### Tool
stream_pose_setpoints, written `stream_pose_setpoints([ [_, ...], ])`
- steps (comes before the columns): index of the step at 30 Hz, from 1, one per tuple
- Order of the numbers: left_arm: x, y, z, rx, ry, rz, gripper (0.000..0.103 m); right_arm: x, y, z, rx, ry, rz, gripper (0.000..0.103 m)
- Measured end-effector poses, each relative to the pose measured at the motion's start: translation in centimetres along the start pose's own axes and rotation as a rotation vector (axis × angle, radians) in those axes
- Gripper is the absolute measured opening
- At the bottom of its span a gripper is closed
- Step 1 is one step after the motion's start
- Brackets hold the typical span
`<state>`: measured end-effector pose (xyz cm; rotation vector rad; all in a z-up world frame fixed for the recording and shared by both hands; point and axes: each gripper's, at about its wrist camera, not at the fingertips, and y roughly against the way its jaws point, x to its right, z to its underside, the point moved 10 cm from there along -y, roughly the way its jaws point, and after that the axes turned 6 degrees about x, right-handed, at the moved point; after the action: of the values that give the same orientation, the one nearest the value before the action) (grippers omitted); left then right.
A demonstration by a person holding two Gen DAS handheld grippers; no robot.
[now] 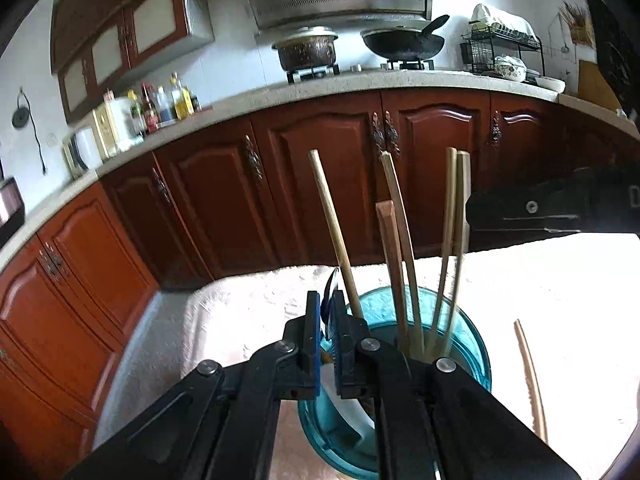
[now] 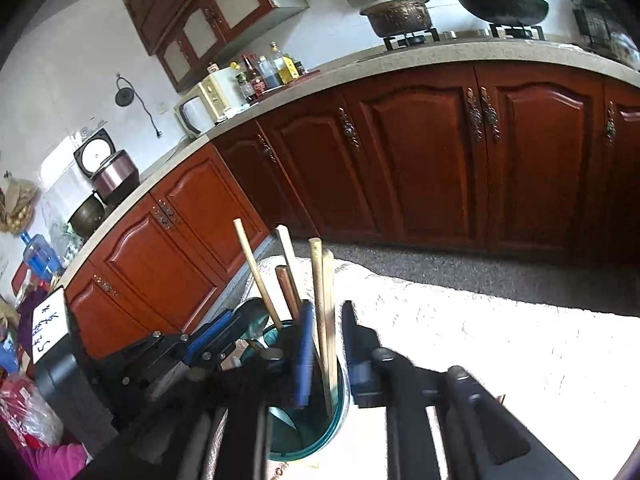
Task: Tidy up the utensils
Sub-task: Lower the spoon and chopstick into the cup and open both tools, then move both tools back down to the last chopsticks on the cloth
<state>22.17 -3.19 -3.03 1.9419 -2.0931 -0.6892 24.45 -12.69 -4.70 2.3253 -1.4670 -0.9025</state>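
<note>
The left gripper (image 1: 327, 320) pinches a metal spoon (image 1: 331, 280) over the teal cup (image 1: 472, 344) near the desk's (image 1: 560, 280) far edge; next, release inside. The right gripper (image 2: 326, 344) fingers are spread around two chopsticks (image 2: 322, 300).

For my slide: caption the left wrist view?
Left gripper pinches a spoon beside chopsticks in a teal cup.
</note>
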Motion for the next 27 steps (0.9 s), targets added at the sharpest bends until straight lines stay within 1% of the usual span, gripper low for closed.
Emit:
stream_pose_setpoints([
  [4,-0.4,0.2,0.2,-0.028,0.049,0.033,0.006,0.6,0.6,0.6,-0.007,-0.017,0.015,0.026],
  [6,-0.8,0.8,-0.1,-0.024,0.075,0.049,0.014,0.7,1.0,0.9,-0.008,-0.026,0.018,0.026],
  [7,-0.9,1.1,-0.3,-0.022,0.083,0.054,0.025,0.7,1.2,1.1,-0.008,-0.029,0.018,0.027],
  [8,-1.0,1.3,-0.4,-0.022,0.091,0.061,0.040,0.7,1.3,1.2,-0.006,-0.032,0.018,0.027],
  [9,-1.1,1.6,-0.6,-0.021,0.101,0.070,0.045,0.7,1.6,1.4,-0.005,-0.034,0.017,0.027],
  [10,-1.3,1.9,-0.7,-0.018,0.111,0.078,0.046,0.6,1.8,1.4,-0.004,-0.035,0.017,0.027],
  [15,-1.3,3.1,-1.0,-0.014,0.123,0.083,0.046,0.3,3.0,1.9,-0.002,-0.032,0.024,0.029],
  [18,-0.8,4.0,-1.0,-0.015,0.130,0.102,0.046,0.0,3.7,1.9,0.001,-0.027,0.026,0.029],
  [24,0.6,5.6,-1.2,-0.010,0.136,0.126,0.053,-0.4,5.7,2.1,0.026,-0.008,0.049,0.030],
  [27,1.4,6.3,-1.2,-0.005,0.140,0.137,0.060,-0.5,6.9,2.2,0.041,0.004,0.064,0.031],
])
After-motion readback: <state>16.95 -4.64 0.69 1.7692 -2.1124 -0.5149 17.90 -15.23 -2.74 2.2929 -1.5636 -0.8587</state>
